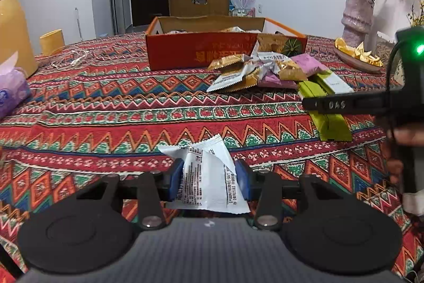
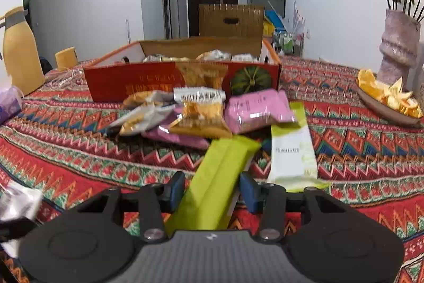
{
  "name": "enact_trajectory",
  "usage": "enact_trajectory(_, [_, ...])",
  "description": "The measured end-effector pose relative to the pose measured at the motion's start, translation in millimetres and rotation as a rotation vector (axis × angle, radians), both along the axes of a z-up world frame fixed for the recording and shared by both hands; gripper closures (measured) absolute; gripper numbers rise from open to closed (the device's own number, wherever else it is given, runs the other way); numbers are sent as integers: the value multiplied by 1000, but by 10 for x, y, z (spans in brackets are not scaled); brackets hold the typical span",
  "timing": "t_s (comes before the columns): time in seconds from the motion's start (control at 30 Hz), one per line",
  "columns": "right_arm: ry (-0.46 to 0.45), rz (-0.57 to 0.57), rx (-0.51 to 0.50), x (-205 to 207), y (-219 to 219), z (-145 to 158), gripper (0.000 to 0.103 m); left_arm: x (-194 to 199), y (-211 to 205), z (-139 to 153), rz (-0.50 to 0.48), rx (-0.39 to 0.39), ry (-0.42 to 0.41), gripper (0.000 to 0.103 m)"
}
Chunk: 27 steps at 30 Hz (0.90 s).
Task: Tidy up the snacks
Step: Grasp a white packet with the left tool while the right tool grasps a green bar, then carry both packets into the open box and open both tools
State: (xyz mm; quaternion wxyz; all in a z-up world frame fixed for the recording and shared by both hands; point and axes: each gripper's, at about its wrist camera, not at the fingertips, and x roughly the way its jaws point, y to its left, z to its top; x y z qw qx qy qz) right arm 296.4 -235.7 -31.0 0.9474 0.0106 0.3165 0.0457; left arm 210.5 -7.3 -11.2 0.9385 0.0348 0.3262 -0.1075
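left wrist: left claw (image 1: 209, 178) pinches white packet (image 1: 205, 177) (crumpled).

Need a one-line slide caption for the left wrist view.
Left gripper clamps a crumpled white printed snack packet above the patterned tablecloth, orange cardboard snack box ahead.

Left black plastic tongs (image 1: 209, 178): blue rubber pads (image 1: 176, 177), two round black discs, silver screw heads, ribbed grey body. Right black tongs (image 2: 212, 190) match, and from the left camera show white "DAS" lettering, a green light, a black cable, bare fingers.
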Motion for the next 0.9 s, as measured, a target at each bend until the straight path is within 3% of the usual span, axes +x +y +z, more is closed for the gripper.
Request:
enact_trajectory(0.17, [3,12,-27,-244,-32,22,68,-114,44,105,13,2,-21,60])
enact_trajectory(0.47, [49,51,7,-1083,-189,94,68,-182,34,208,11,-37,-19,60])
enact_trajectory(0.6, [29,54,47,-1138,-284,76,69,-159,-28,219,4,-47,-11,60])
enact_trajectory(0.9, [-11,109,-9,-1068,-180,23,68,-114,5,280,19,-35,-15,60])
